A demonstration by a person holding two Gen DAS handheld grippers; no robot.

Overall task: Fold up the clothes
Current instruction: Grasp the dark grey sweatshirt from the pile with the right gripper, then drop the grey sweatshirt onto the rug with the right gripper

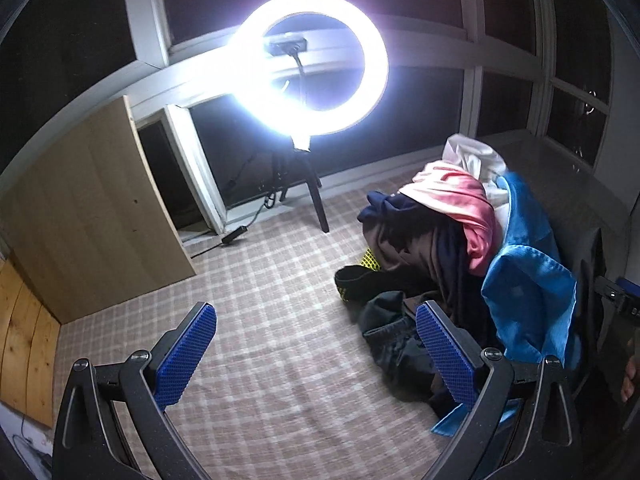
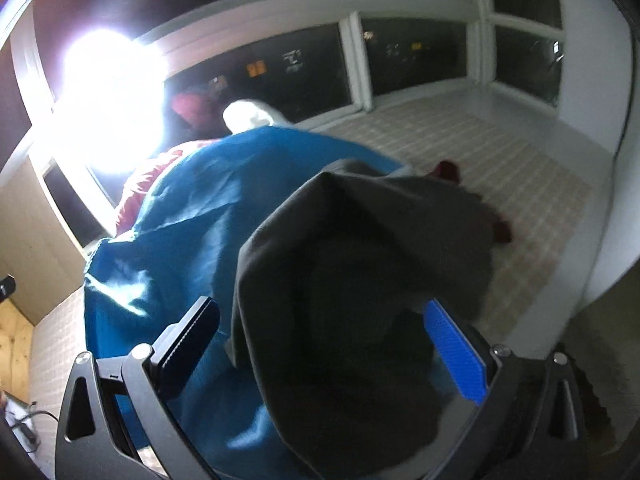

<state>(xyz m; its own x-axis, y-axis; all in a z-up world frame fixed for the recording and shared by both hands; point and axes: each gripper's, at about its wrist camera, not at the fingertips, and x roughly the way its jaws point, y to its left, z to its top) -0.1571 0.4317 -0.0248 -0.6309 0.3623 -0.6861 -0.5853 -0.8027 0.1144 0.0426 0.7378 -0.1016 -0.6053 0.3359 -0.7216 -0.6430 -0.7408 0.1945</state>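
Two blue pads of left gripper (image 1: pixel 316 354) spread wide over checked cloth (image 1: pixel 256 292), holding nothing. Pile of clothes (image 1: pixel 452 240) just to the right: white shirt (image 1: pixel 472 156) on top, pink one (image 1: pixel 460 196) under, blue shirt (image 1: pixel 528 292) hanging down, dark ones below. Ring light (image 1: pixel 312 64) glowing behind.

From right wrist: right gripper (image 2: pixel 320 344) spread apart, grey garment (image 2: pixel 360 248) draped between the fingers, blue shirt (image 2: pixel 180 232) beside. Cannot tell if pinched.

Nothing legible is showing: the glowing marks reflecting in the dark window panes (image 2: pixel 400 56) are too blurred to read.
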